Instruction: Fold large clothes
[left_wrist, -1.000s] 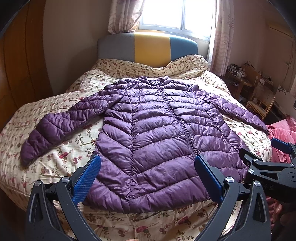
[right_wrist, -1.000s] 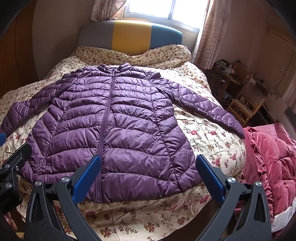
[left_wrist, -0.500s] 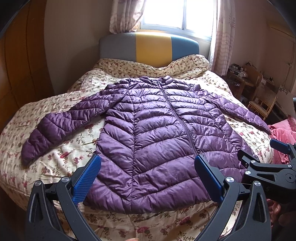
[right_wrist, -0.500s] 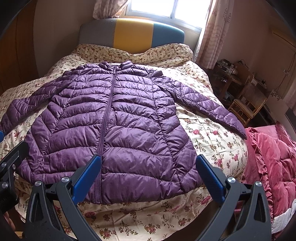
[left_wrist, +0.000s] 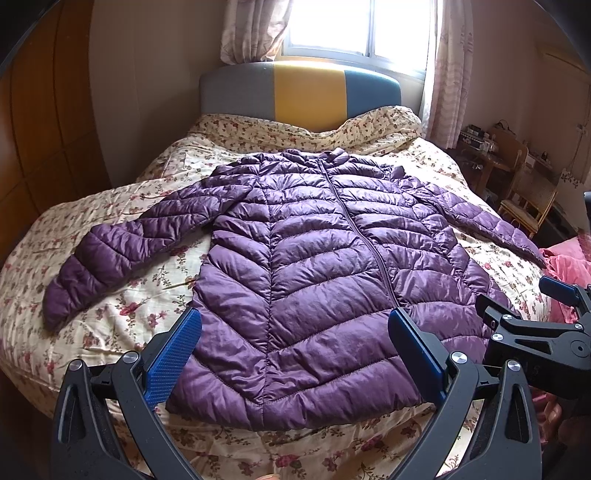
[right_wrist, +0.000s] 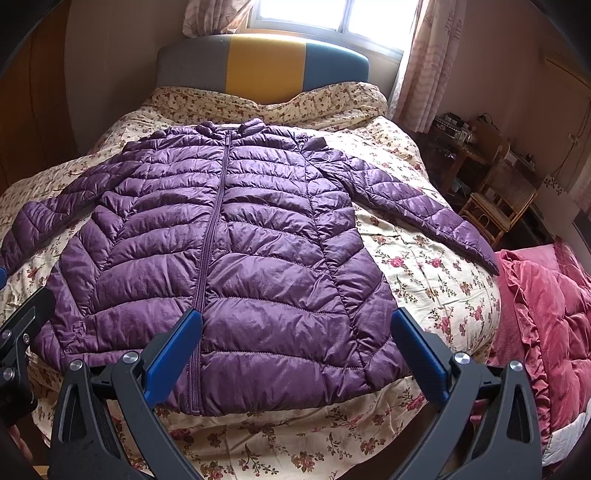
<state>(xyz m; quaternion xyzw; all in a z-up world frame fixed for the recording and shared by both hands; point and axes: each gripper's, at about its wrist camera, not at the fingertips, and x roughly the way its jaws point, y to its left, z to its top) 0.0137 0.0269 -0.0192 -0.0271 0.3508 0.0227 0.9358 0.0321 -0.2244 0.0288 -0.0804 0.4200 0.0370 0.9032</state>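
- Jacket (left_wrist: 314, 266), a purple quilted puffer zipped up the front, lies face up and spread flat on the bed (left_wrist: 122, 325), collar toward the headboard (left_wrist: 306, 88) and hem toward the foot, both sleeves stretched out to the sides.
- Left tool (left_wrist: 291, 354) hovers over the hem with its blue fingers spread wide and nothing between them; it is not touching the fabric.
- Right tool (right_wrist: 295, 350) hovers likewise above the hem near the lower end of the zip, spread wide and empty; in the left view it shows at the right edge, just beside the left tool.
- Left sleeve (left_wrist: 110, 254) bends down over the flowered bedcover; right sleeve (right_wrist: 417, 206) runs out to the bed's edge, its cuff close to the pink quilt (right_wrist: 543, 310).
- Judging from this, no fold has begun and the first pinch is yet to be made.
- Risks: the shiny shell looks slippery, so a shallow pinch may slide off; the puffy filling may spring a fold open again; a deep bite could catch the bedcover along with the hem; uneven lifting by the two tools would skew the fold; the right cuff could slip off the edge when dragged.
- Chair (right_wrist: 498, 195) and cluttered side furniture stand well apart, beyond the right side of the bed.
- No brand, label or writing can be read anywhere.
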